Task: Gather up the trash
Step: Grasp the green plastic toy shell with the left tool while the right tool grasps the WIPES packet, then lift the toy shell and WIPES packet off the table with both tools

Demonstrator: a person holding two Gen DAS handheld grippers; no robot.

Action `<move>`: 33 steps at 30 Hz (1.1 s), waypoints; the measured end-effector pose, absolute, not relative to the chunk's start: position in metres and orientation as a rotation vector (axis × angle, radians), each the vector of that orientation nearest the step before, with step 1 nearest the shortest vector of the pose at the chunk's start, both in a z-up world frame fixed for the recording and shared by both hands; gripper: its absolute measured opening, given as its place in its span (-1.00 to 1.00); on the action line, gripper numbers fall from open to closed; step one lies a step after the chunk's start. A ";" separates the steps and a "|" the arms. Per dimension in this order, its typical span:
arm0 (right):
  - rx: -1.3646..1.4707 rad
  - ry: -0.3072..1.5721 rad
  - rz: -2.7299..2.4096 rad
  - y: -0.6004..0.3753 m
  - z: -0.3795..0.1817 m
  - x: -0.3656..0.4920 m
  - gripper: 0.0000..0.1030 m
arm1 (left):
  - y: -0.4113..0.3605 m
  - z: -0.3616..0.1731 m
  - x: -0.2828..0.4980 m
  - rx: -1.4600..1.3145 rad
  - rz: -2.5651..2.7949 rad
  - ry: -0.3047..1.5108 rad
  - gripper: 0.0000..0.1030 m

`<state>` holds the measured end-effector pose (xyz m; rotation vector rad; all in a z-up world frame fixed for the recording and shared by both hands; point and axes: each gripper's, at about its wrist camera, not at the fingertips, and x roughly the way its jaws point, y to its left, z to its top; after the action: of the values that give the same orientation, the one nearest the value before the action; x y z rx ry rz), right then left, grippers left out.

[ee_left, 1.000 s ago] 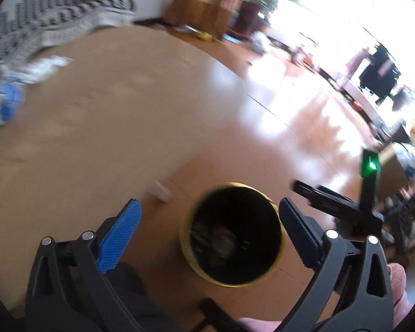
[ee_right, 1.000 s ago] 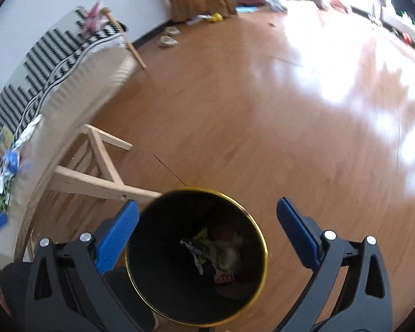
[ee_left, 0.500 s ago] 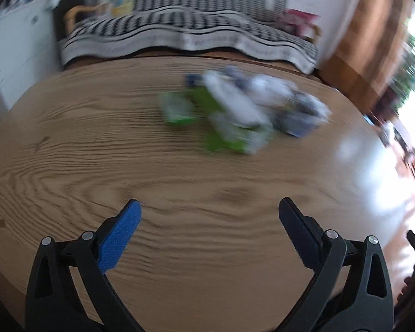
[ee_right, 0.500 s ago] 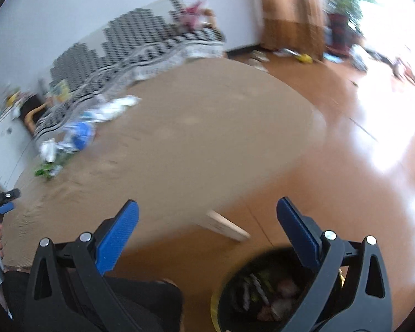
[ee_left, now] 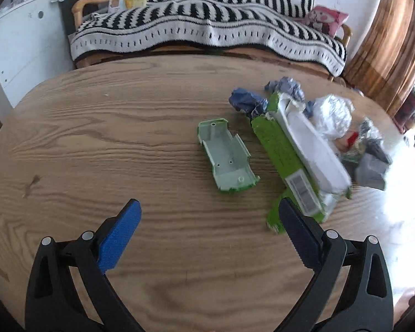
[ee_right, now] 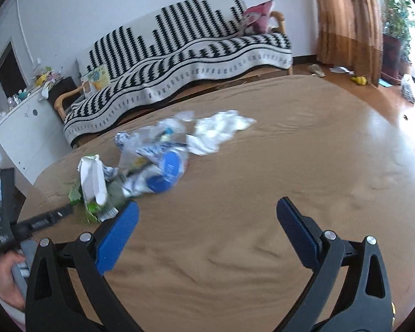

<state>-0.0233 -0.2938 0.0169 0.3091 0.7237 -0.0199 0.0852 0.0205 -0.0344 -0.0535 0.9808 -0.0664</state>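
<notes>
Both hand-held grippers, left [ee_left: 209,220] and right [ee_right: 207,218], were held released and empty above the table [ee_left: 96,144]. The green plastic tray [ee_left: 226,155] was lying just ahead of the left one, probably aimed at as next trash.

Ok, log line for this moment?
left claw: open, empty | right claw: open, empty | trash: on table | stage: approaching

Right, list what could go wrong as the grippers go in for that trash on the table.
The trash pile is tangled, so lifting one piece may drag others off the table. The green plastic shell lies flat and open side up, so the left gripper may skid over it. The crumpled white wrapper looks light and may slip from the right gripper.
</notes>
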 end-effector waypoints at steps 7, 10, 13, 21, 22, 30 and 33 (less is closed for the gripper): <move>0.341 0.768 0.024 -0.260 0.004 0.052 0.87 | 0.014 -0.045 0.121 -0.050 -0.087 1.002 0.87; 0.382 0.801 0.037 -0.256 -0.007 0.070 0.87 | 0.012 -0.047 0.129 -0.053 -0.098 1.002 0.87; 0.419 0.822 0.040 -0.258 -0.017 0.078 0.87 | 0.012 -0.050 0.135 -0.043 -0.102 0.999 0.87; 0.433 0.837 0.088 -0.258 -0.025 0.081 -0.26 | 0.034 -0.047 0.134 -0.103 -0.144 0.940 -0.30; 0.423 0.833 0.089 -0.258 -0.024 0.078 -0.33 | 0.037 -0.047 0.132 -0.128 -0.150 0.942 -0.30; 0.337 0.786 0.053 -0.261 -0.012 0.057 -0.40 | 0.042 -0.031 0.113 -0.138 -0.140 0.906 -0.30; 0.338 0.787 0.053 -0.263 -0.010 0.052 -0.40 | 0.041 -0.028 0.105 -0.134 -0.145 0.905 -0.30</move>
<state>0.0522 -0.2632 -0.0097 0.3379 0.7873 0.0532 0.1051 0.0414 -0.0284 -0.1338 0.9050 -0.1452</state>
